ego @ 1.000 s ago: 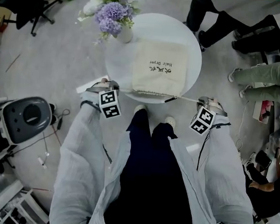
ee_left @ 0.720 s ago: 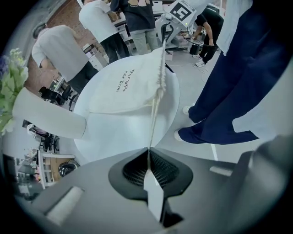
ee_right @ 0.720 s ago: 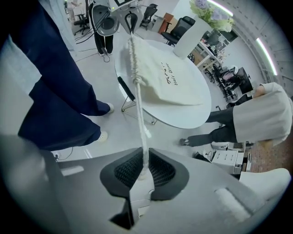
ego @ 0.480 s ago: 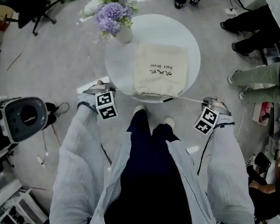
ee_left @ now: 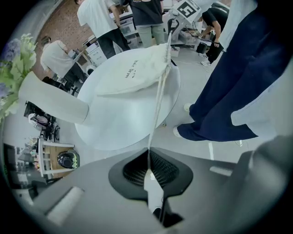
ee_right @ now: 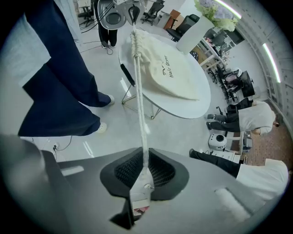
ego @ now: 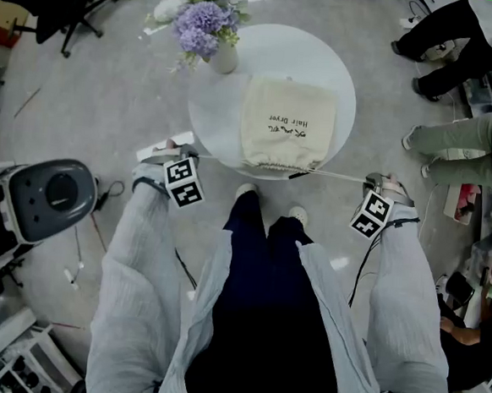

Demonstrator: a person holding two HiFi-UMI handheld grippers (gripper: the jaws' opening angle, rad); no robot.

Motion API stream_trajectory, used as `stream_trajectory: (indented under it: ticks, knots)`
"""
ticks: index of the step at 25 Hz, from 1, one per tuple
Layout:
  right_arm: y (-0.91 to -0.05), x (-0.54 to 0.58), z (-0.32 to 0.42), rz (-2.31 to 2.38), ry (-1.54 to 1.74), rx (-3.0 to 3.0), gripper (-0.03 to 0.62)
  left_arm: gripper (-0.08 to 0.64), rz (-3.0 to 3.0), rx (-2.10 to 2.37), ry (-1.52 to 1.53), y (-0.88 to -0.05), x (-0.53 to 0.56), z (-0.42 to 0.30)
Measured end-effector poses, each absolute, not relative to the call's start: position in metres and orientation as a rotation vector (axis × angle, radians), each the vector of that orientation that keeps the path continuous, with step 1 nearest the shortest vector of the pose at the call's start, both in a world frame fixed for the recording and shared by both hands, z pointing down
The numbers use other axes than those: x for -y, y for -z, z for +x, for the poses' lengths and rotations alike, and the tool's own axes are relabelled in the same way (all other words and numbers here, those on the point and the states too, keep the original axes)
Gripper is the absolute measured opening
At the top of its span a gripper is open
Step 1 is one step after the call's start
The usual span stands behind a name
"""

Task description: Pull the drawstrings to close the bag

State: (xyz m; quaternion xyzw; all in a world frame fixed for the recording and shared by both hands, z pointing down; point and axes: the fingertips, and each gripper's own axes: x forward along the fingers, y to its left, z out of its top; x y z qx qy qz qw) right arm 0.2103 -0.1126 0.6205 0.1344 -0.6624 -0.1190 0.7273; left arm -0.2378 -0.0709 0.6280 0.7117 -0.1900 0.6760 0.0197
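While clamped shut on a drawstring [ee_left: 158, 105] end apiece, left gripper [ee_left: 149, 172] and right gripper [ee_right: 144, 170], pull apart evenly. Soft, light bag [ego: 285, 131] midway between both grippers on bench [ego: 332, 71], likely to slide; thin cord probably slippery, so pinch hard near ends.

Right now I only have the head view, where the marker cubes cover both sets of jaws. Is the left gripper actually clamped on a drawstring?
Observer: Yes. In the left gripper view, the left gripper is shut on the left drawstring.
Reviewer: And the right?
Observer: The right gripper is shut on the right drawstring, seen in its own view.
Reviewer: Is the left drawstring slack?
Observer: No, it runs straight from the jaws to the mouth of the bag.
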Motion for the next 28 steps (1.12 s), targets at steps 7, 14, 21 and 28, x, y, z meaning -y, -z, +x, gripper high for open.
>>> stream_trajectory:
  ticks: [7,14,21,28]
  knots:
    - [-0.623,0.11,0.225,0.295,0.233,1.434,0.037,0.025,2.193,0.574,-2.075,-0.631,0.061,-0.249]
    - [-0.622,0.111,0.234,0.308,0.214,1.416,0.037,0.025,2.163,0.599,-2.07,-0.633,0.062,-0.266]
    - [-0.627,0.105,0.242,0.288,0.207,1.391,0.037,0.024,2.146,0.59,-2.02,-0.637,0.054,-0.271]
    - [-0.628,0.111,0.242,0.299,0.233,1.37,0.035,0.025,2.117,0.579,-2.055,-0.641,0.058,-0.27]
